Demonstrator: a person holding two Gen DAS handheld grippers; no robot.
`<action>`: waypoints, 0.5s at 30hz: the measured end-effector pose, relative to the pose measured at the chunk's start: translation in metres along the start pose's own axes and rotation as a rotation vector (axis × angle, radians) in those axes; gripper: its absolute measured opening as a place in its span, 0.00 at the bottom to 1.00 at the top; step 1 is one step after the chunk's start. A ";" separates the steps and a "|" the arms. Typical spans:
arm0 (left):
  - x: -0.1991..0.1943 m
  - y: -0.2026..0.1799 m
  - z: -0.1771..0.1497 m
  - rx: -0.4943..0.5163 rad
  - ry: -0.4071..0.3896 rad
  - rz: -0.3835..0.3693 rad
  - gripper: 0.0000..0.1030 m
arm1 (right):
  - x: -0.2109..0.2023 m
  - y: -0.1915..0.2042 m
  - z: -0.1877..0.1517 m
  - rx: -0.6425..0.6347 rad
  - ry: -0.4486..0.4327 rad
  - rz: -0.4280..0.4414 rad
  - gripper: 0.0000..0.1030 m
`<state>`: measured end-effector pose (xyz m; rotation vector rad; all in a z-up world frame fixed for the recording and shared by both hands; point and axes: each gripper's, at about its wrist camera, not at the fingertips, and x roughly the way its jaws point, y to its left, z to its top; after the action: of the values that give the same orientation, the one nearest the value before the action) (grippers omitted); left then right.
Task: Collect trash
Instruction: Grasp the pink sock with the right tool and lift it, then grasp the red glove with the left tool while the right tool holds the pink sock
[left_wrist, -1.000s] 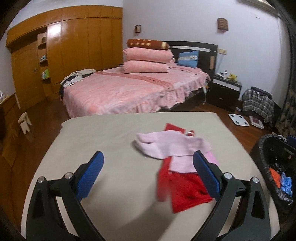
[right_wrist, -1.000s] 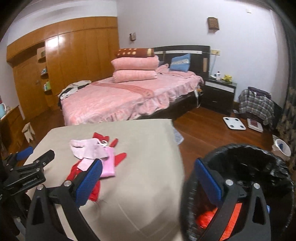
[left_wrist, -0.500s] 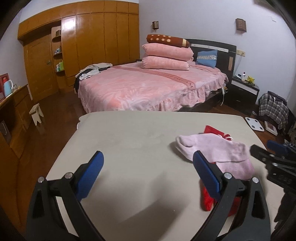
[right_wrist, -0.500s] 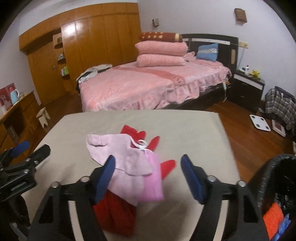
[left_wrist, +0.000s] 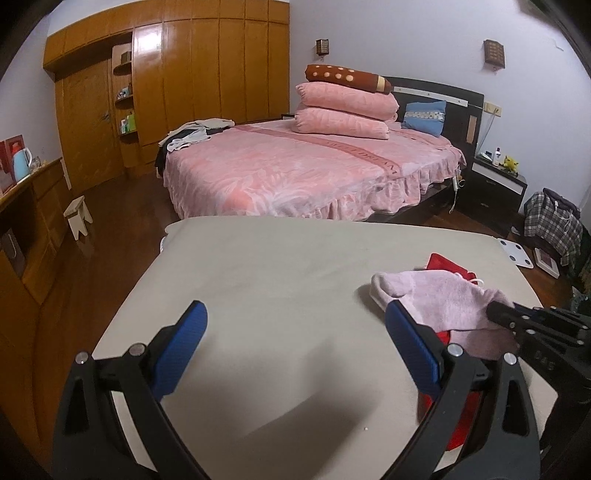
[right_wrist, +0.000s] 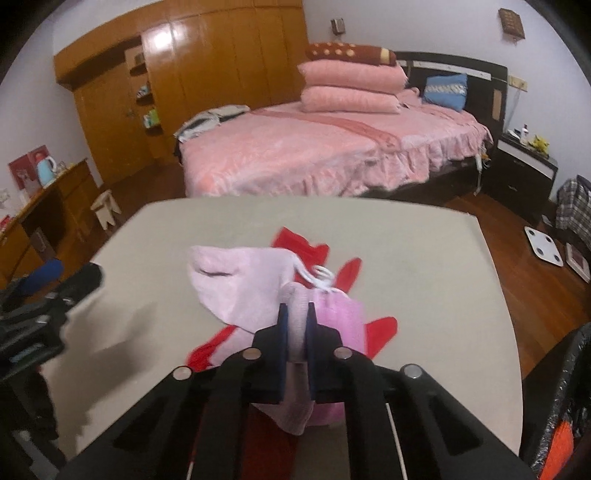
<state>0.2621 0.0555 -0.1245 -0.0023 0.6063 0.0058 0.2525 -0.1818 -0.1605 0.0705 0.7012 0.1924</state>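
Note:
A pile of cloth lies on the beige table (left_wrist: 258, 258): a pale pink sock-like piece (right_wrist: 236, 280) on top, a brighter pink piece (right_wrist: 340, 321) and red fabric (right_wrist: 303, 240) underneath. My right gripper (right_wrist: 295, 310) is shut on a raised fold of the pale pink piece, which bulges between the blue pads. In the left wrist view the same pale pink piece (left_wrist: 443, 299) lies at the right, with the right gripper (left_wrist: 498, 314) at its edge. My left gripper (left_wrist: 294, 314) stands open over bare table left of the pile, holding nothing.
A black bag-lined bin (right_wrist: 569, 369) with something orange inside stands off the table's right edge. Beyond the table are a pink bed (left_wrist: 295, 173), a wooden wardrobe (left_wrist: 184, 81), a small stool (left_wrist: 78, 218) and a white scale (left_wrist: 517, 253) on the floor.
My right gripper swung left from above the bin to the cloth pile, dropped, and closed on the pale pink piece. My left gripper shifted left, so the pile now sits at its right.

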 end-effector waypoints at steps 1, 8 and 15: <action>0.001 0.000 0.000 0.000 0.000 -0.001 0.91 | -0.007 0.002 0.000 -0.004 -0.014 0.026 0.08; -0.007 -0.005 0.003 0.003 -0.014 -0.010 0.91 | -0.049 0.006 0.006 0.003 -0.082 0.135 0.08; -0.022 -0.025 0.006 0.019 -0.033 -0.043 0.91 | -0.092 0.002 0.004 0.003 -0.108 0.090 0.08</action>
<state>0.2476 0.0308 -0.1064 0.0030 0.5727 -0.0419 0.1860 -0.1982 -0.0994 0.1148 0.5909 0.2722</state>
